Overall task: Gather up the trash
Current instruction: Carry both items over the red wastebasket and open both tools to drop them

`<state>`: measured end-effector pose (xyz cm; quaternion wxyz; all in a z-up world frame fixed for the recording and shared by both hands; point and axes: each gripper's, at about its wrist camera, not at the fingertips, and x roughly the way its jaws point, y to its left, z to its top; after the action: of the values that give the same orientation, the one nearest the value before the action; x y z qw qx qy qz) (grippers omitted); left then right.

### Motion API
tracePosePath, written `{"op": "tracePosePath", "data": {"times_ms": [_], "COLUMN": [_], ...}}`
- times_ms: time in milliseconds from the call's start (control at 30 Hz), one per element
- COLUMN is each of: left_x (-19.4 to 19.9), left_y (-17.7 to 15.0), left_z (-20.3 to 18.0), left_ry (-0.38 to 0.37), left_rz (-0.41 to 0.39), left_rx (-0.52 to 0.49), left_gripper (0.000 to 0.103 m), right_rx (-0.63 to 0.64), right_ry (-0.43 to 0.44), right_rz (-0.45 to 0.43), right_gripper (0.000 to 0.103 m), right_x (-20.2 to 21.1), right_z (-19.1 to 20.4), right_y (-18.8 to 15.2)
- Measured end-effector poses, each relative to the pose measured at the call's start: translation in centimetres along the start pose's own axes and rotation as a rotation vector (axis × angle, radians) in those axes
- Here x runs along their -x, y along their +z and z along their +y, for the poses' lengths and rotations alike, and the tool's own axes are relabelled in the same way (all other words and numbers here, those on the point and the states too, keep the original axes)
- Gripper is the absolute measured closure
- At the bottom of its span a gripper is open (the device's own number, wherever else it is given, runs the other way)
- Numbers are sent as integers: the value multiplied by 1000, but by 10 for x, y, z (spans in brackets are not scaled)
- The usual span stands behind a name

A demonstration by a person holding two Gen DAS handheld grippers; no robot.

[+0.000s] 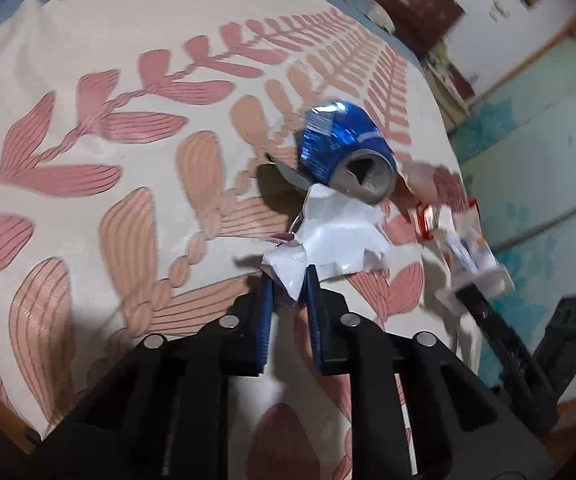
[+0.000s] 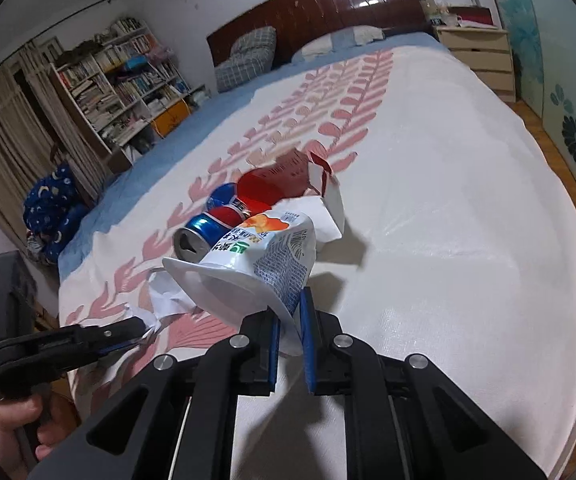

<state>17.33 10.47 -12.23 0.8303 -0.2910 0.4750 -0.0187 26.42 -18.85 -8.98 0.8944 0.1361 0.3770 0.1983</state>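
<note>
On the leaf-patterned bedspread (image 1: 128, 200) lies a small heap of trash. My left gripper (image 1: 290, 290) is shut on a crumpled white paper (image 1: 336, 236), just in front of a crushed blue can (image 1: 344, 144) lying on its side. My right gripper (image 2: 290, 316) is shut on the rim of a squashed white yogurt cup (image 2: 264, 264), held above the spread. Behind the cup lie the blue can (image 2: 202, 232), a second red and blue can (image 2: 224, 204) and a torn red carton (image 2: 284, 180). The left gripper (image 2: 138, 330) pinches the paper (image 2: 166, 298) at the left.
A dark headboard (image 2: 328, 4) and pillows (image 2: 248, 56) stand at the bed's far end. Full bookshelves (image 2: 120, 80) line the left wall, a pale nightstand (image 2: 476, 52) sits at the right, and a wooden floor (image 2: 568, 168) runs along the wardrobe doors. A hand (image 2: 12, 416) holds the left gripper.
</note>
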Motion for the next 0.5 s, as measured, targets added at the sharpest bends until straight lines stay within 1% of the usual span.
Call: {"op": "tracePosePath", "data": {"times_ms": [67,167,267,333,367,400,433,500], "left_x": [13,36,55,70,76,82,87,88], "left_y": [-3,-12,-22,-32,-38,-48,-60,-81], "left_z": [5,3,-7,-26,-36,-53,-70,-105], "left_ry": [-32,-58,-61,-71,-75,-78,-87,-113], "left_rz": [-36,-100,-144,-163,-169,-169,-164,-139], "left_rx": [42,63,69,26,-4,-45,-80,-146], "left_gripper": [92,93,93,93,93,93,93,93], "right_rx": [-2,-18,-12,5,13,24,30,36], "right_ry": [7,24,37,35,34,24,12,-34], "right_rz": [-7,-23,-50,-75,-77,-85,-92,-108], "right_gripper": [91,91,91,91,91,91,91,91], "right_x": [13,43,84,122,136,159,172,211], "right_z": [0,-8,-18,-30,-36,-49,-57,-87], "right_y": [-3,-5,-8,-11,-14,-18,-21,-30]}}
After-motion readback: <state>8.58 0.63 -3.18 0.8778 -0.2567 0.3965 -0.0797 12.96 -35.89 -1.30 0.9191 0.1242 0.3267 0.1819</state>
